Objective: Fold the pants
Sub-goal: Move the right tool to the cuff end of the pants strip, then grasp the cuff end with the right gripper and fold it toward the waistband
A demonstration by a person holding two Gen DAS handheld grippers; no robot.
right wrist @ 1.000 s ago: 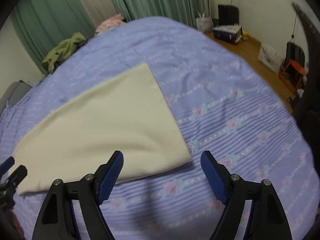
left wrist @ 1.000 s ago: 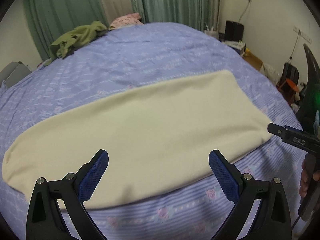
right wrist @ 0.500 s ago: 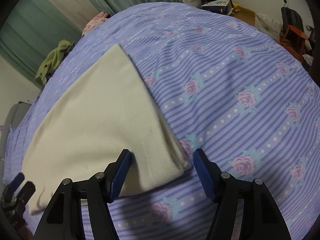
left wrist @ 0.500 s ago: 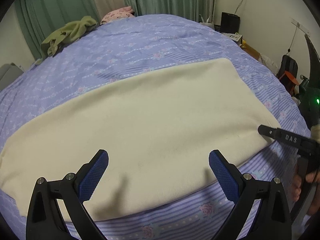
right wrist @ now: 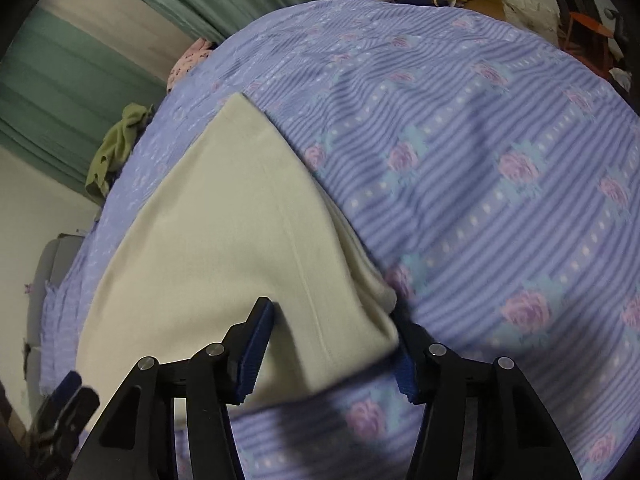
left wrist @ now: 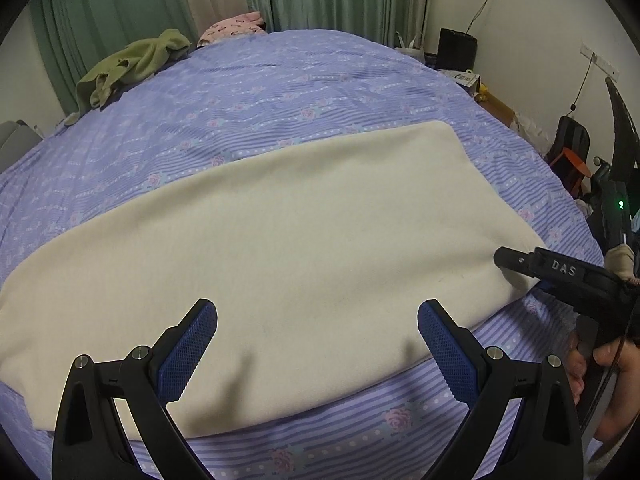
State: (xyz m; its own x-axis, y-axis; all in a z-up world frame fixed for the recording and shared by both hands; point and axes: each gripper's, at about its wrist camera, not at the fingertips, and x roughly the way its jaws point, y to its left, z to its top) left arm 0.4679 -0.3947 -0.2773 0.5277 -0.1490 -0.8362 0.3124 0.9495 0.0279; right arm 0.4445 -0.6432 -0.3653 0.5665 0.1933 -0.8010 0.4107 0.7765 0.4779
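Your cream pants [left wrist: 304, 240] lie flat near the bed's [left wrist: 320, 92] front edge. Your right claw [right wrist: 332, 344] straddles their corner, not closed. Your left claw [left wrist: 316, 344] is wide open, empty. More folding remains.

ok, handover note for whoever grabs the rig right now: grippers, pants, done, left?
Left gripper: open, above the near edge of the cream pants, holding nothing.
Right gripper: open, its jaws either side of the pants' right near corner, not closed.
Pants lie flat in a long strip on the bedspread.
Done: they look already doubled lengthwise.
Left: grip the right end, fold it across towards the left.
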